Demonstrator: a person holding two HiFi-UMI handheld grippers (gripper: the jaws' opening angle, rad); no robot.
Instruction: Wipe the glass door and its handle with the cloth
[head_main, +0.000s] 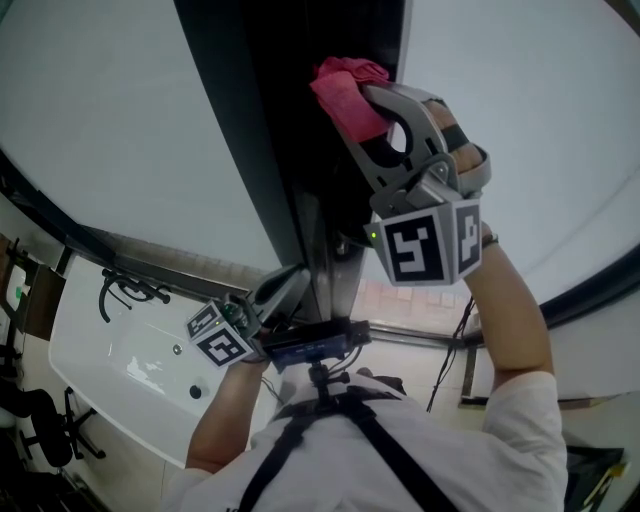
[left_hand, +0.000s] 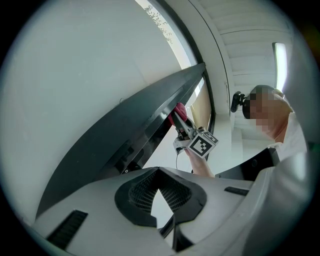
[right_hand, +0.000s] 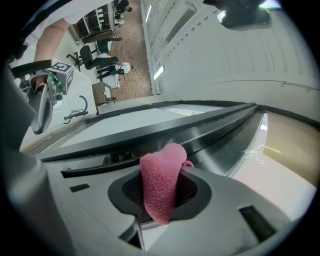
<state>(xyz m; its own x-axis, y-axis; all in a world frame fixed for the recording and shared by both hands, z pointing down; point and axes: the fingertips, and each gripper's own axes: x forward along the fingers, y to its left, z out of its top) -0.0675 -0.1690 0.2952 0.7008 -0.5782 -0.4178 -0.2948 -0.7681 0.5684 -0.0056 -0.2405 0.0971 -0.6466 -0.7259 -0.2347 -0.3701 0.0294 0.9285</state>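
The glass door's dark frame (head_main: 285, 150) runs up the middle of the head view, with pale glass (head_main: 130, 120) on either side. High on the frame, my right gripper (head_main: 378, 98) is shut on a pink cloth (head_main: 345, 92), and the cloth touches the frame's edge. The right gripper view shows the cloth (right_hand: 161, 182) folded between the jaws of the right gripper (right_hand: 160, 192), with the frame (right_hand: 150, 132) and a brushed metal strip (right_hand: 222, 145) just beyond. My left gripper (head_main: 283, 288) is lower, beside the frame, shut on nothing. In its own view the left gripper (left_hand: 159, 192) points along the frame (left_hand: 135, 130) toward the cloth (left_hand: 180, 112).
A white table (head_main: 120, 360) with a black cable-like object (head_main: 125, 290) stands at the lower left. Black office chairs (head_main: 40, 425) are beside it. A pinkish floor (head_main: 410, 300) shows behind the door. More chairs (right_hand: 100, 55) appear in the right gripper view.
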